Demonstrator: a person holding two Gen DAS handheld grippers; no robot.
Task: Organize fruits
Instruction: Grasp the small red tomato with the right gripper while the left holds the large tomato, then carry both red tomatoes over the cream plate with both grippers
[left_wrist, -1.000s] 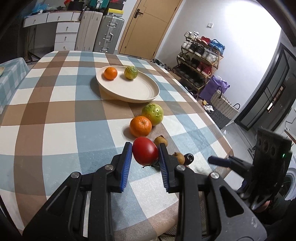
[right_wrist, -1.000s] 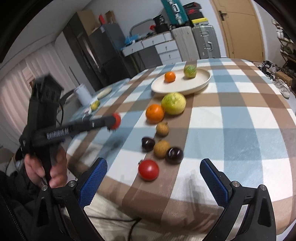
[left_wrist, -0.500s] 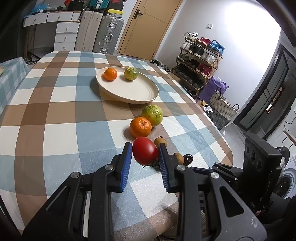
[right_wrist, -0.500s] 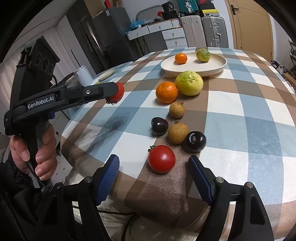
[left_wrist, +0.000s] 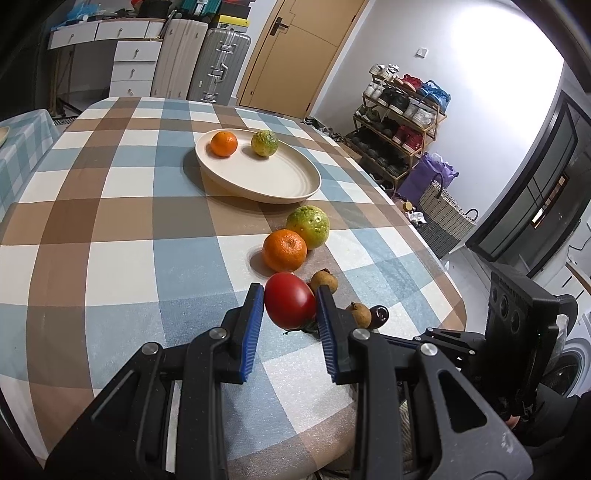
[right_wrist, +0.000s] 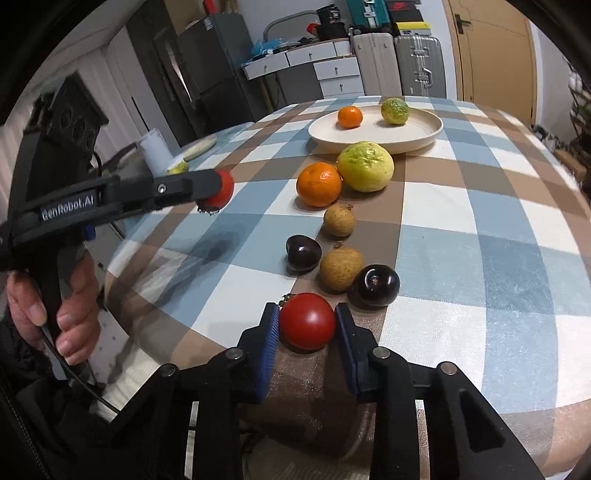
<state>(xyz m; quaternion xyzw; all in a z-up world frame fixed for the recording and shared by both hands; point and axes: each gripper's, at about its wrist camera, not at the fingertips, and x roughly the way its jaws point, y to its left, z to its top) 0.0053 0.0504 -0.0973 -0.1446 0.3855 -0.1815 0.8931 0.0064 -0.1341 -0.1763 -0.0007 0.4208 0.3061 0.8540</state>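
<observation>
My left gripper is shut on a red tomato and holds it above the checked table; it also shows in the right wrist view. My right gripper has its blue pads against a second red tomato resting on the table near the front edge. A cream plate further back holds a small orange and a green citrus. A large orange and a big yellow-green fruit lie in front of the plate.
Two brown longans and two dark plums lie between the right gripper and the orange. A white cup stands on a side table at left. The table's edge is close below both grippers.
My right gripper has moved forward and closed its wide-open jaws around the tomato on the table. My left gripper still holds its tomato, almost in the same place.
</observation>
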